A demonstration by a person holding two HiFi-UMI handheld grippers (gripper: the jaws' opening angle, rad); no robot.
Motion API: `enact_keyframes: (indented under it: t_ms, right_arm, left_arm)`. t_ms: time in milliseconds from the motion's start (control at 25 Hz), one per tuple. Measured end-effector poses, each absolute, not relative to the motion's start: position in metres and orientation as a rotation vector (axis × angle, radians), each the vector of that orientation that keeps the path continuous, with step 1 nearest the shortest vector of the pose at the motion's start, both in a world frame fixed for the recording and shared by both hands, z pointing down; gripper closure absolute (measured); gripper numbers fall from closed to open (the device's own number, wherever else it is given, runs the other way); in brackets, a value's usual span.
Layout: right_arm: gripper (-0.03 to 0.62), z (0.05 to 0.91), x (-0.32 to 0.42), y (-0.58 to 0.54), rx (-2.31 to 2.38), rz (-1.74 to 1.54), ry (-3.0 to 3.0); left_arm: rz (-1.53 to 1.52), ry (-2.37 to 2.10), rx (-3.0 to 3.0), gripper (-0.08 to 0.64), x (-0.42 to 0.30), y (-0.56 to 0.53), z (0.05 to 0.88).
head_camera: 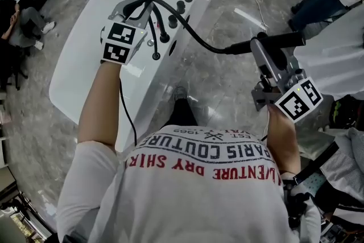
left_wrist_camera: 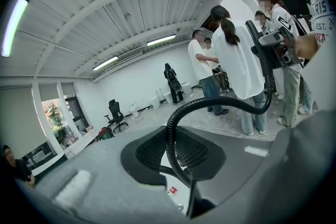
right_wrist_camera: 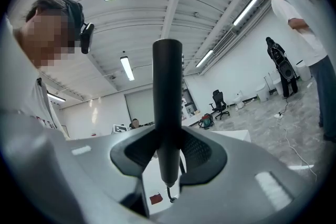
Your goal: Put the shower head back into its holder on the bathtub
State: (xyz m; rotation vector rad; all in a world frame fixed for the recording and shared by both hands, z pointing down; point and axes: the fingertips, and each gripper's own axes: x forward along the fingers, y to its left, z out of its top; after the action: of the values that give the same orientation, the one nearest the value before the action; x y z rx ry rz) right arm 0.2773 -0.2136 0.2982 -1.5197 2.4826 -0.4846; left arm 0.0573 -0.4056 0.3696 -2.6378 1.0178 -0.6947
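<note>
Right gripper (right_wrist_camera: 168, 157) clamping shower head (right_wrist_camera: 167, 86), left gripper (left_wrist_camera: 176, 155) pinching hose (left_wrist_camera: 220, 102) over bathtub (head_camera: 85, 60)

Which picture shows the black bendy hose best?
The head view: the hose runs clearly from the left gripper by the bathtub to the shower head in the right gripper. The left gripper view shows it between the jaws, curving away. The right gripper view shows only a short bit under the shower head.

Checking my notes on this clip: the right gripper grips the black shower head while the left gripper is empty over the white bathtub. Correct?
No. The left gripper is not empty: its jaws are closed on the black hose, seen in the left gripper view. The rest holds.
</note>
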Motion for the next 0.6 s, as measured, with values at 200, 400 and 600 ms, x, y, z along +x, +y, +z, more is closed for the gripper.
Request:
enact_keyframes:
  t_ms: [200,400,600]
  right_arm:
    - [0.455,0.322,0.281,-0.24,-1.532,-0.526,2.47]
    - [0.456,0.334,0.271,-0.26,-1.526,-0.576,2.467]
    - [0.456,0.332,0.264,-0.266,-1.506,-0.587,2.48]
  left_arm:
    - [-0.748,1.012,-2.669,0.502,0.055,-0.431,0.408]
    - [-0.801,1.02,-2.719,0.502,0.041,-0.44,0.438]
    - [-0.858,1.053,-2.783,0.502,0.026,-0.429,0.468]
